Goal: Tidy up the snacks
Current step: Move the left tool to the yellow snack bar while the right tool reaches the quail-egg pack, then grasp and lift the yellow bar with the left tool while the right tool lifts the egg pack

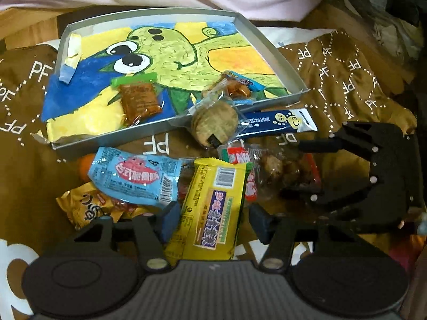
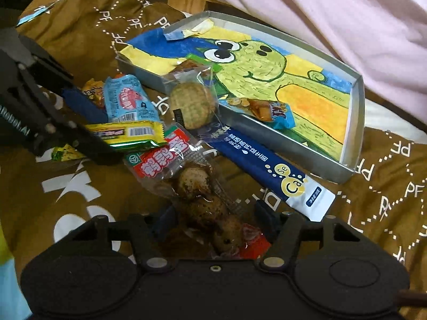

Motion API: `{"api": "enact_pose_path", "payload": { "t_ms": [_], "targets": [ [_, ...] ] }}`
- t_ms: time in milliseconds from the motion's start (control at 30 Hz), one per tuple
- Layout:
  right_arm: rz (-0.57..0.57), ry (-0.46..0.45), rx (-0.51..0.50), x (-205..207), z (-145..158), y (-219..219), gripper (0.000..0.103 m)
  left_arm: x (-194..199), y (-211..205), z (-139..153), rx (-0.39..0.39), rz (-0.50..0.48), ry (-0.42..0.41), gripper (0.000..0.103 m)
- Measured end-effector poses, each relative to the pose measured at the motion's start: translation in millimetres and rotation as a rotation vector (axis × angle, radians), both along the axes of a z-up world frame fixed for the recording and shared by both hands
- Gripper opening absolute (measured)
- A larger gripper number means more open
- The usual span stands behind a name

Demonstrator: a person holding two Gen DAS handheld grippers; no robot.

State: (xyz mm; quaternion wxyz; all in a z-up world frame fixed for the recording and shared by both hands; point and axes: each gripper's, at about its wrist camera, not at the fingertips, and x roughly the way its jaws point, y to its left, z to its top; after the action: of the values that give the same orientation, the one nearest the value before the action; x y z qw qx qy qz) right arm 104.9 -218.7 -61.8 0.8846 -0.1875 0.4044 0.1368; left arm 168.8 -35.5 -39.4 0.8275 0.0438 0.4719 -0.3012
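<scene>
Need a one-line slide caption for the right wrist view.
Right gripper straddling a clear egg packet beside the painted tray.

Snack packets crowd the brown cloth (image 1: 347,80) just below the grey tray (image 1: 269,50), blocking its near wall; the tray's upper half appears open to approach.

I saw a tray (image 1: 269,50) that looked like matt grey metal, lined with rough crayoned paper. The yellow packet (image 1: 213,208) and the blue packet (image 1: 133,178) were glossy plastic film. The quail egg pack (image 2: 202,194) was clear, shiny plastic. The brown cloth (image 1: 347,80) looked soft and matt.
</scene>
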Motion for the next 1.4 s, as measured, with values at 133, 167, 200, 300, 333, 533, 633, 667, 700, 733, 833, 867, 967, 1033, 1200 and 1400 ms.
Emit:
{"api": "enact_pose_path", "payload": {
  "t_ms": [133, 167, 200, 300, 333, 533, 633, 667, 700, 733, 833, 867, 967, 1033, 1200, 1400],
  "targets": [
    [0.028, -0.029, -0.001, -1.8, -0.2, -3.7, 0.071, 1.2, -4.9, -5.5, 0.059, -0.006, -0.062, 0.086],
    [0.036, -0.031, -0.006, 0.4, -1.8, -4.4, 0.073, 1.9, -5.8, -7.8, 0.060, -0.015, -0.057, 0.086],
    [0.048, -0.036, -0.009, 2.7, -3.8, -5.0, 0.076, 3.6, -6.2, -10.8, 0.056, -0.025, -0.052, 0.086],
    [0.073, -0.043, -0.024, 11.0, -10.5, -6.8, 0.080, 1.6, -9.7, -16.3, 0.066, -0.065, -0.058, 0.082],
    [0.075, -0.034, -0.018, 13.0, -12.7, -8.3, 0.080, 1.0, -11.1, -18.3, 0.069, -0.087, -0.050, 0.072],
    [0.074, -0.002, -0.009, 13.4, -16.0, -9.0, 0.067, -6.4, -17.1, -18.0, 0.123, -0.124, -0.066, 0.060],
    [0.055, -0.009, -0.023, 8.9, -13.7, -2.4, 0.060, -4.7, -14.2, -14.6, 0.103, -0.084, -0.034, 0.055],
    [0.042, -0.009, -0.023, 8.6, -13.6, -1.6, 0.059, -5.2, -13.8, -14.0, 0.099, -0.064, -0.026, 0.055],
    [0.029, -0.011, -0.021, 7.7, -13.3, -1.5, 0.057, -5.3, -13.5, -13.6, 0.098, -0.046, -0.021, 0.054],
    [0.016, -0.014, -0.017, 6.6, -12.4, -1.0, 0.054, -6.3, -13.7, -12.6, 0.099, -0.028, -0.017, 0.054],
    [-0.012, -0.017, 0.003, 3.0, -7.9, -0.8, 0.047, -9.6, -13.8, -7.5, 0.099, 0.015, -0.012, 0.053],
    [-0.017, -0.019, 0.005, 1.8, -6.9, -0.5, 0.047, -10.9, -13.9, -5.5, 0.096, 0.030, -0.010, 0.053],
    [-0.031, -0.025, -0.001, -2.7, -4.3, 1.1, 0.045, -15.6, -12.9, -0.5, 0.082, 0.069, 0.002, 0.053],
    [-0.045, -0.034, 0.002, -5.5, 0.4, 1.7, 0.044, -19.0, -12.5, 1.6, 0.080, 0.085, 0.001, 0.052],
    [-0.084, -0.051, 0.026, -9.6, 11.3, -1.7, 0.044, -21.7, -10.3, 3.5, 0.057, 0.118, 0.006, 0.051],
    [-0.126, -0.082, 0.059, -17.8, 19.8, -8.1, 0.043, -29.7, -5.0, 2.1, 0.036, 0.157, 0.018, 0.050]
  ]
}}
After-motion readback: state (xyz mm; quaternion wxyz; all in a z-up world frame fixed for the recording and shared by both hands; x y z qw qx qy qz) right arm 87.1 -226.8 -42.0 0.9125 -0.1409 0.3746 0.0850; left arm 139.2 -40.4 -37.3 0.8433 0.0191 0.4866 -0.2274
